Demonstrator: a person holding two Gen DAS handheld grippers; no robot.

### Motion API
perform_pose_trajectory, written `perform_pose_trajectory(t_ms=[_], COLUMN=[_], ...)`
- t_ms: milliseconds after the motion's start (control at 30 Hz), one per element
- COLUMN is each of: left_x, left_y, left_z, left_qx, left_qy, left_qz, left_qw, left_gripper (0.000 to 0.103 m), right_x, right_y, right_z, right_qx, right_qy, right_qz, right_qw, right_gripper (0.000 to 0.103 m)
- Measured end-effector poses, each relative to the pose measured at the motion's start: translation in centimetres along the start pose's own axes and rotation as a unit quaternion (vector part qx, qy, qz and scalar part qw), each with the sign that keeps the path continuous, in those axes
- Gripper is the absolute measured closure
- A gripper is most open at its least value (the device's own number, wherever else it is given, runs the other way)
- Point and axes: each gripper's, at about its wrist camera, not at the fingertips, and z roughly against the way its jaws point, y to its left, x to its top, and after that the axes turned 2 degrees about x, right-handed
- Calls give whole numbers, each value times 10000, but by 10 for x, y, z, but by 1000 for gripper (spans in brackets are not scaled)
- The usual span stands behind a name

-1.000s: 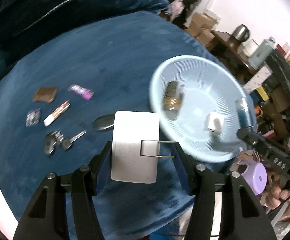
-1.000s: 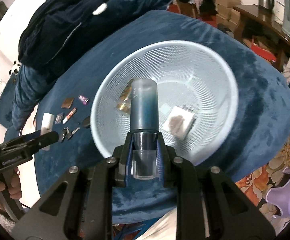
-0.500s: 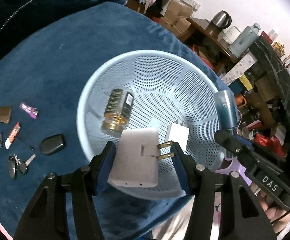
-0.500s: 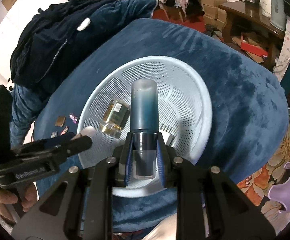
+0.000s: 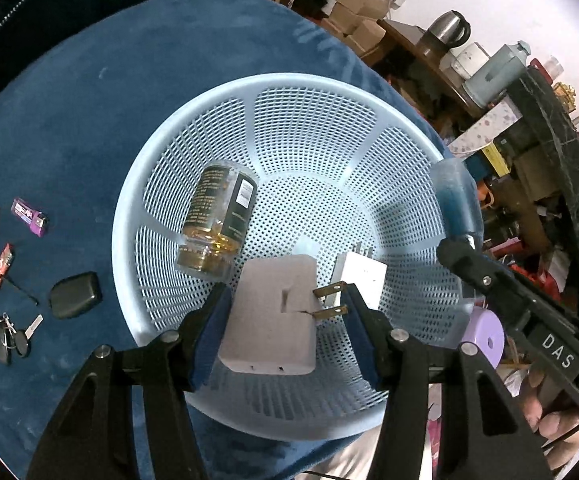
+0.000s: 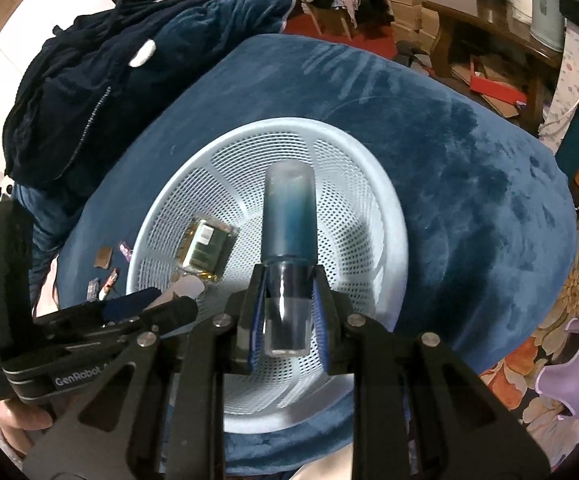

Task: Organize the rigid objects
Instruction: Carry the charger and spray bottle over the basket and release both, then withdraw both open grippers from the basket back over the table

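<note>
A: Where the left wrist view looks down its own fingers, the left gripper (image 5: 285, 312) stands about half open with the white charger (image 5: 271, 320) pinched between its blue pads, two brass prongs pointing right toward the right-hand pad; the charger hangs over the near wall of the pale blue basket (image 5: 161, 184).

B: And the right gripper (image 6: 287, 312) in its own view is nearly closed, clamped on the clear lower end of a blue bottle (image 6: 288, 220); the bottle points away over the basket's middle.

A: My view shows things yours hides; a second small white adapter (image 5: 363, 276) lies on the basket floor just right of the charger; in yours the bottle covers that spot.

B: Both views show the amber glass bottle (image 5: 219, 224) lying on its side on the basket's left slope.

A: On the blue cloth (image 5: 69, 120) left of the basket I can make out a black key fob (image 5: 75, 300), a bunch of keys (image 5: 13, 340), and some small packets (image 5: 29, 216); in yours they are tiny and half hidden behind the left gripper.

B: Mine shows what yours does not; a dark blue jacket (image 6: 89, 80) heaped at the far left, and a flowered floor with a purple stool (image 6: 569, 364) at the near right.
</note>
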Motion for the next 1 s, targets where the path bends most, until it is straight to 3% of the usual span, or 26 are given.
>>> perform_pose_trajectory(t_ms=[33,100,133,200,233,300,367,667,1000], left_x=[1,1,0,-1,-2,-5,-9,-25,-47], left_y=[1,3,5,7,7,7,9,27,42], left_z=[-1,-2,-1,1,2,7,11,30,48], left_qx=[18,24,4,-4,19,114,203,312,602], left_qy=[24,69,36,29,28,-35,-93,-309,-392], left_qz=[21,75,155,226,197,116,89,263,289], left_qw=[10000,9999,9999,9997,9998,9999,9997,9987,9970], left_gripper=[44,22,19,0,0,0,0,0,0], right_x=[1,3,4,4,4,3,2,-6,-24], right_y=[-1,-1,-1,-1,-1,-1,-1,3,20], right_z=[0,0,0,4,7,12,16,19,14], right_qx=[-26,-135,-179,-228,-247,-246,-249,-445,-609], right_qy=[-24,25,28,-44,-95,-195,-247,-196,149], right_qz=[-27,16,39,92,110,107,111,107,417], right_qw=[10000,9999,9998,9997,9996,9995,9993,9988,9972], right_gripper=[79,75,73,51,42,10,0,0,0])
